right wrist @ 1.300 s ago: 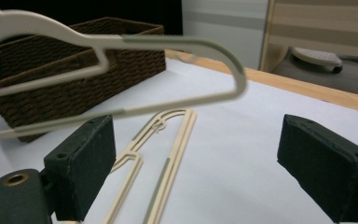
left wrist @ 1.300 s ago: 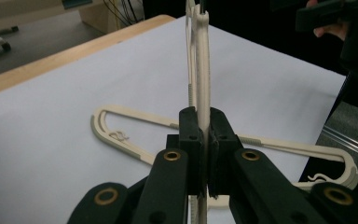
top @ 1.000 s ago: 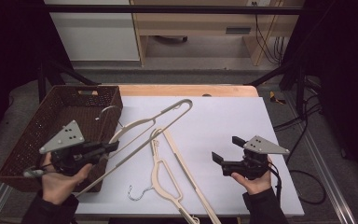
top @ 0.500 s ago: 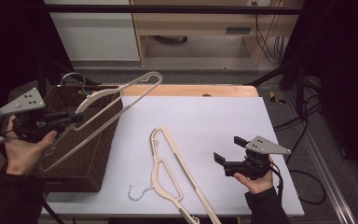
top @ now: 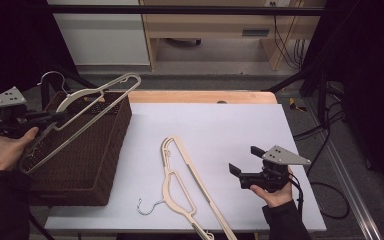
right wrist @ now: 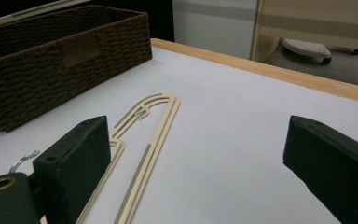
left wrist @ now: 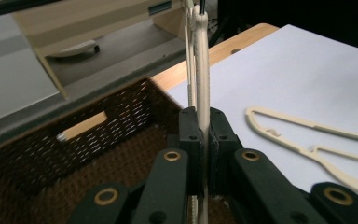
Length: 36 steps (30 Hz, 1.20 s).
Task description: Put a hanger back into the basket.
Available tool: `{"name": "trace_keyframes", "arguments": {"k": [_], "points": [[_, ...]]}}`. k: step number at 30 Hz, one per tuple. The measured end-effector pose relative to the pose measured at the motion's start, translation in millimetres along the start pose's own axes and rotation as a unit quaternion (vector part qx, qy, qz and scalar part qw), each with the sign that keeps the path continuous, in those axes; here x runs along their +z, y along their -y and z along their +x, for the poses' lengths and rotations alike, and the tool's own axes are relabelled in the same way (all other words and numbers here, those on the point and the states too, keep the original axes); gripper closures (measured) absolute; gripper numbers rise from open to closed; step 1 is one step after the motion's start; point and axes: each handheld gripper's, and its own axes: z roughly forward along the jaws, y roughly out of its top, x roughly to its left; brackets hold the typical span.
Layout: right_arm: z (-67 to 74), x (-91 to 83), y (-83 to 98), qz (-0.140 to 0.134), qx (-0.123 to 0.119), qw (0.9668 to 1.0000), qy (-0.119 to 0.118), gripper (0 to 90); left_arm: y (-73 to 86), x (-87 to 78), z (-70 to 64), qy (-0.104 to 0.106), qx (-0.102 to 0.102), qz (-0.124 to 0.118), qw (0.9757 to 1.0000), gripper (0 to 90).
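Left gripper (top: pixel 50 118) clamped on a cream hanger (top: pixel 87 112), jaws pinching its thin bar; in the left gripper view the bar (left wrist: pixel 202 70) runs straight up between the two closed jaws. Held in the air over the brown wicker basket (top: pixel 105 160), which sits at the table's left edge. Hanger tilted, long side sloping down toward the person's left hand (top: pixel 2 147), metal hook (top: pixel 50 77) up above the basket's far left corner. A wooden object lies inside the basket by its far wall (left wrist: pixel 81 127); cannot tell what it is.

Right gripper (top: pixel 244 162) empty, jaws spread wide apart, held just above the table (top: pixel 240 120) near the right front corner, pointing left toward the table's middle. Right hand (top: pixel 277 192) under it, cable trailing off the right edge.

Second hanger (top: pixel 180 185) lies flat on the white tabletop, front centre, just left of the right gripper and apart from it. Its metal hook (top: pixel 147 207) is near the front edge; its narrow loop end points to the table's middle. From the right gripper view it sits between the jaws' line of sight and the basket (right wrist: pixel 65 60), touching neither.
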Motion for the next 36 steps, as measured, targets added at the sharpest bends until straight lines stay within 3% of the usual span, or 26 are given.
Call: {"name": "trace_keyframes", "arguments": {"k": [11, 25, 28, 30, 32, 35, 36], "points": [[1.0, 0.7, 0.0, 0.000, -0.001, 1.0000, 0.002, 7.8, 35.0, 0.6, 26.7, -0.027, -0.033, 0.015, 0.9990, 86.4], [2.9, 2.2, 0.5, 0.000, -0.004, 1.0000, -0.001, 7.2, 89.3, 30.1, 26.6, -0.030, -0.072, 0.077, 0.9939, 86.3], [3.1, 2.9, 0.7, 0.001, -0.005, 1.0000, 0.000, 7.2, 94.7, 40.9, 23.9, -0.030, -0.079, 0.099, 0.9915, 85.9], [3.1, 2.9, 0.8, 0.003, -0.007, 1.0000, 0.001, 7.3, 96.1, 45.5, 22.9, -0.042, -0.081, 0.112, 0.9895, 85.7], [3.1, 2.9, 0.9, 0.004, -0.007, 1.0000, 0.001, 7.4, 96.6, 47.0, 24.1, -0.042, -0.093, 0.128, 0.9864, 85.3], [3.3, 3.0, 0.9, 0.003, -0.006, 1.0000, 0.000, 7.5, 97.3, 47.3, 23.5, -0.057, -0.096, 0.157, 0.9813, 84.4], [3.6, 3.2, 0.9, 0.004, -0.007, 1.0000, 0.000, 7.5, 97.5, 46.5, 22.3, -0.067, -0.092, 0.159, 0.9806, 83.3]]}}
